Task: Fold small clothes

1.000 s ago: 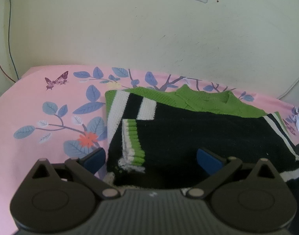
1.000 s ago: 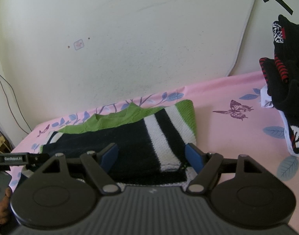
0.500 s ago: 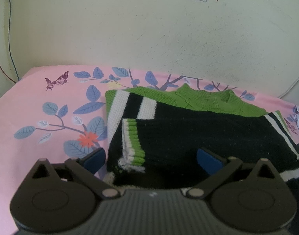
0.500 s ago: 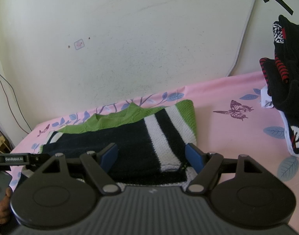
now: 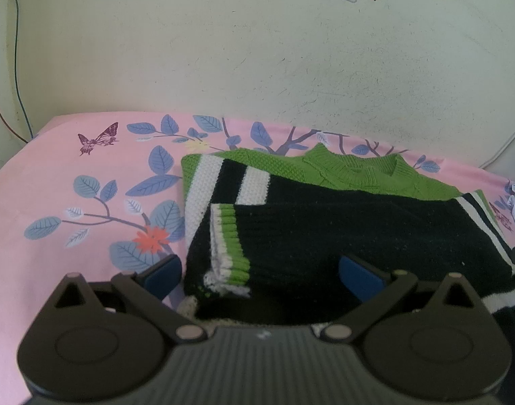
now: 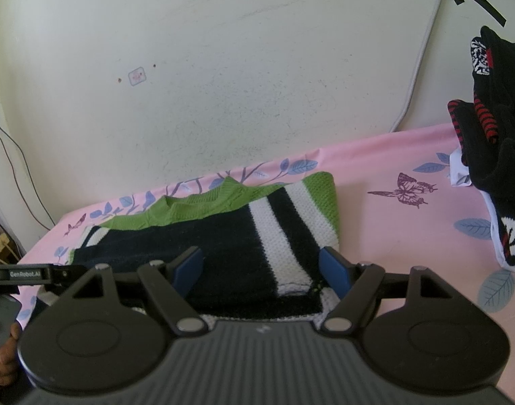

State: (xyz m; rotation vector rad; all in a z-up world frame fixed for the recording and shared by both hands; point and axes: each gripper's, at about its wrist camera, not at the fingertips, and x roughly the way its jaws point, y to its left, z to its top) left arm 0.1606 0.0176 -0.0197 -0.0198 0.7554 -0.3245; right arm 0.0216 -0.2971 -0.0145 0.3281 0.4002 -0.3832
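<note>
A knitted sweater (image 5: 341, 222) in black with white stripes, a bright green neckline and a green-and-white ribbed cuff lies on a pink sheet (image 5: 72, 195) printed with blue-grey leaves, dark purple butterflies and one orange-red flower. The wall (image 5: 257, 50) is pale cream. A pile of clothes (image 6: 493, 155) is black with red and white patterns.

left wrist: low, close, faces wall | right wrist: same | shared: sweater (image 5: 324, 222), wall (image 6: 223, 67)
</note>
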